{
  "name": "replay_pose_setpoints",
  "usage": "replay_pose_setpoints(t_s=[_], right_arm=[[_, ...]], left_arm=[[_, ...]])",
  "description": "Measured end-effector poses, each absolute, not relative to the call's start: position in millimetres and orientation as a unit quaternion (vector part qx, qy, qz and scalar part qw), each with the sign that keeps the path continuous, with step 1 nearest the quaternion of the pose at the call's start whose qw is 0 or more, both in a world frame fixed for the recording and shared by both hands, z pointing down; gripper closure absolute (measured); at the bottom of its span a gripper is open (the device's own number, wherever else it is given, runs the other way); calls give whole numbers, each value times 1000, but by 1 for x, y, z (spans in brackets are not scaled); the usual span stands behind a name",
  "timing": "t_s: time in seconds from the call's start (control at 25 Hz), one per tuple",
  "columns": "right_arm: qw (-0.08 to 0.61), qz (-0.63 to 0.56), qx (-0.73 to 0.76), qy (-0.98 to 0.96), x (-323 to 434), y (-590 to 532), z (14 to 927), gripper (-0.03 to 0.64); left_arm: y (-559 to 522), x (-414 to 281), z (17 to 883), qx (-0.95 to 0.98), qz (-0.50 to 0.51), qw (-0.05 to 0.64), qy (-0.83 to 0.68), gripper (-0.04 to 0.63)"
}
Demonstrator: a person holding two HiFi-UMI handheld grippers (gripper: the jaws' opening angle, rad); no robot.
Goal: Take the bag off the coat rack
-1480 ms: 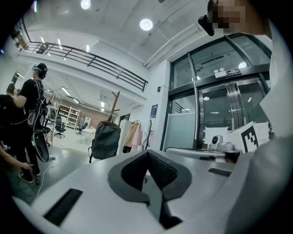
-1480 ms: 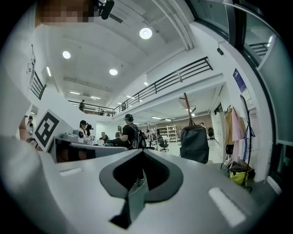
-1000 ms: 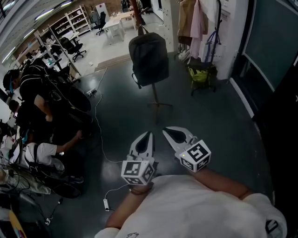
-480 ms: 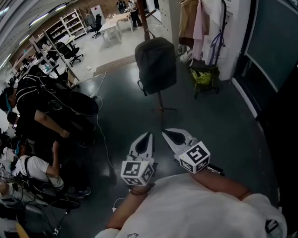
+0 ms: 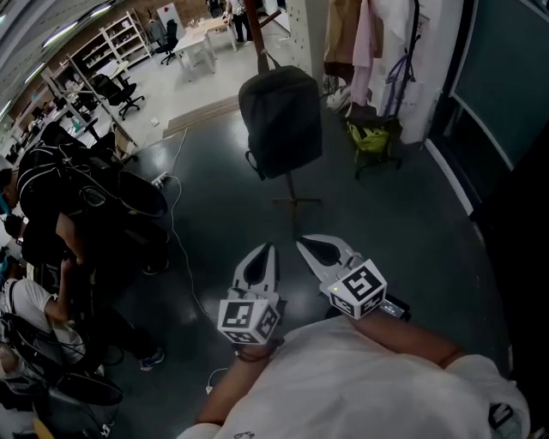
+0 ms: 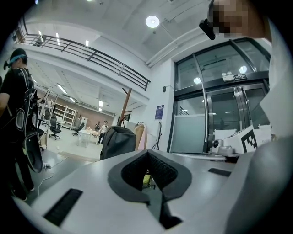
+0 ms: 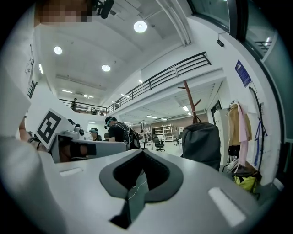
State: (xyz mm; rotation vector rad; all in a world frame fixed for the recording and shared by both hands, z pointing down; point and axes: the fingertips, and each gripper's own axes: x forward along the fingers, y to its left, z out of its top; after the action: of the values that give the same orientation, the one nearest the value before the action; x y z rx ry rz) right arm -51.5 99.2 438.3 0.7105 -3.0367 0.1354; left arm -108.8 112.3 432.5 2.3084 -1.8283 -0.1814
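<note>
A dark grey backpack [image 5: 280,120] hangs by its top loop on a wooden coat rack [image 5: 254,19], whose foot [image 5: 296,201] stands on the dark floor. It also shows in the left gripper view as the backpack [image 6: 116,141] and in the right gripper view as the backpack [image 7: 201,144]. My left gripper [image 5: 272,247] and right gripper [image 5: 301,243] are held side by side near my chest, well short of the bag. Both are shut with nothing in them.
Several people in black gear [image 5: 77,214] stand at the left. A white cable [image 5: 180,257] runs across the floor. Hanging clothes [image 5: 360,43] and a green bag on a small stand [image 5: 371,137] are to the right of the rack, beside a glass wall [image 5: 506,94].
The grippers have barely moved. The people at the left have shifted about, and the view has swung slightly.
</note>
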Motion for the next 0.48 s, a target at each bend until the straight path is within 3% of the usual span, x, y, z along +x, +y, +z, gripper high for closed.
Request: replay_pose_setpoints(t_s=[0.48], right_arm=[[13, 28, 170, -985, -75, -28, 431, 614]], left_arm=[[-11, -125, 430, 751, -76, 92, -649, 589]])
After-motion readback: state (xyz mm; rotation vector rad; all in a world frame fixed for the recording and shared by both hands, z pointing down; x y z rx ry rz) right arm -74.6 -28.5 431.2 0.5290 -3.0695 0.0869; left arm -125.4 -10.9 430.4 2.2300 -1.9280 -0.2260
